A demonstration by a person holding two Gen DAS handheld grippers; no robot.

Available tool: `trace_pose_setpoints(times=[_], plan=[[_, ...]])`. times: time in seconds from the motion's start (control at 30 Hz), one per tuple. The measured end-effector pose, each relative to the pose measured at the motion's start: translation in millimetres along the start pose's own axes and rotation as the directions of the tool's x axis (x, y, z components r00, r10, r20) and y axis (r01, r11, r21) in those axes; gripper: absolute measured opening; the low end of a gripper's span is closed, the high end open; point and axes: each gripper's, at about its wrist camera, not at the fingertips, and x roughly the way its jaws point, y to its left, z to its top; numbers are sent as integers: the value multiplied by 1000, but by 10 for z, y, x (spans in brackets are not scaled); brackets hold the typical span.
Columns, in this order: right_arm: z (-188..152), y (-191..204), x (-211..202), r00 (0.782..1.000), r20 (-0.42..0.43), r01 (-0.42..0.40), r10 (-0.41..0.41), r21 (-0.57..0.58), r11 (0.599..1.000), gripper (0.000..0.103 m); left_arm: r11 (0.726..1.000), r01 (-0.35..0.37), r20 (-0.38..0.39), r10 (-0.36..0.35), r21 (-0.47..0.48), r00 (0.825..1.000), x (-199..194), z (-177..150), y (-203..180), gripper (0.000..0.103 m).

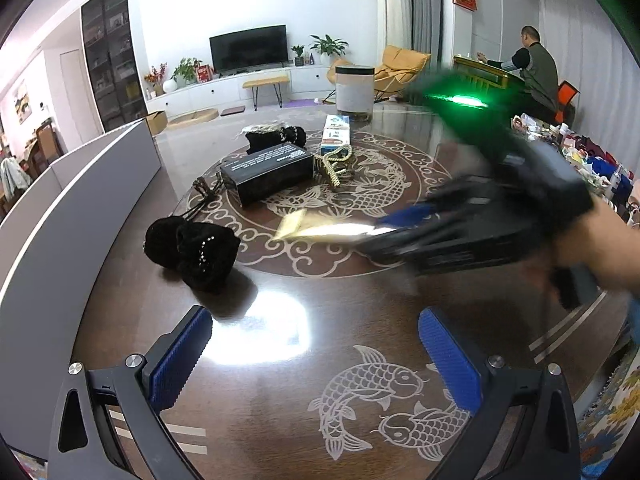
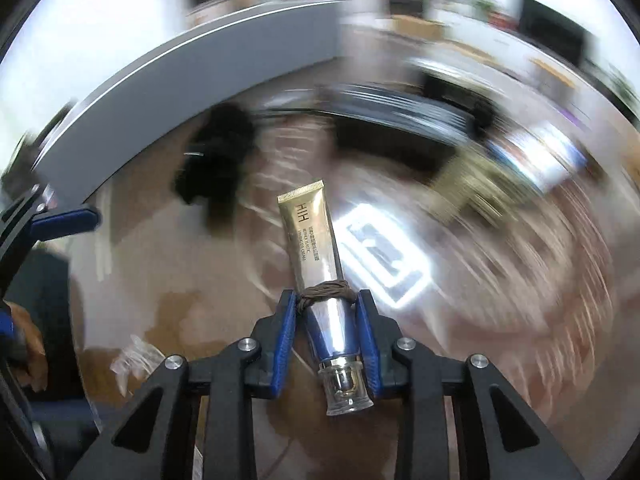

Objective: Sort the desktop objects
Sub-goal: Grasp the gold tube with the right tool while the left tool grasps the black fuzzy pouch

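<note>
The right wrist view alone shows the grip in detail: the right gripper [image 2: 326, 312] is clamped on a gold and silver tube [image 2: 316, 248], pads pressing its lower body near a brown cord band [image 2: 326, 291], clear cap [image 2: 347, 390] toward the camera, crimped end pointing away; everything beyond is motion-blurred. The left wrist view shows that same tube [image 1: 320, 229] only as a pale smear held above the patterned table [image 1: 360, 312], but renders the tabletop sharply. The left gripper [image 1: 316, 354] hangs over bare table, fingers wide apart, nothing between them. Count on the table: one black box [image 1: 267, 172], one white and blue carton [image 1: 335, 134], one gold chain [image 1: 335, 164], two black pouches [image 1: 191, 249], the second [image 1: 275, 138] beyond the box. One person [image 1: 538, 70] sits in the background.
</note>
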Motion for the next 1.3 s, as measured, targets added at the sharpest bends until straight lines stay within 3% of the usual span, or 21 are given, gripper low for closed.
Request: trace_pose_setpoints(times=[0.13,0.3,0.4,0.63,0.67,0.83,0.93,1.0,1.07,1.17,1.23,1.3], plan=[[-369,-217,-231,990,33,136,-140,95,986,31,999,3,-21,-4,-44,1000,60,-6,83,103],[-521,-216,-312,979,94,174,-180,73,982,33,981,25,-59,-37,-192,998,160,2,375,103],[-540,-225,-301,979,121,154,-164,92,984,35,938,68,-67,-97,-340,993,252,74,656,103],[-489,-161,-269,983,121,135,-141,59,989,48,841,16,-89,-76,-541,993,627,500,1069,103],[-487,-145,-266,982,120,142,-148,53,988,49,837,1,-106,-70,-547,992,710,552,1081,103],[-491,-163,-262,983,120,135,-141,57,989,49,837,-118,-255,-26,-534,967,1162,604,1103,103],[-489,-151,-259,981,120,147,-152,52,988,50,872,-72,-171,-13,-484,985,1112,554,1103,102],[-490,-151,-259,981,120,147,-153,52,988,50,887,-51,-144,-17,-458,989,1096,513,1145,59],[-491,-140,-256,979,119,160,-165,50,986,50,914,-54,-148,-7,-402,989,1050,461,1189,37],[-488,-115,-257,976,122,175,-179,41,984,50,942,-3,-148,-50,-337,988,930,322,1181,37],[-485,-104,-253,975,123,182,-185,36,983,50,952,66,-148,-115,-300,982,829,215,1084,37],[-482,-109,-252,976,122,178,-182,39,983,50,966,76,-166,-119,-246,979,729,144,913,37]])
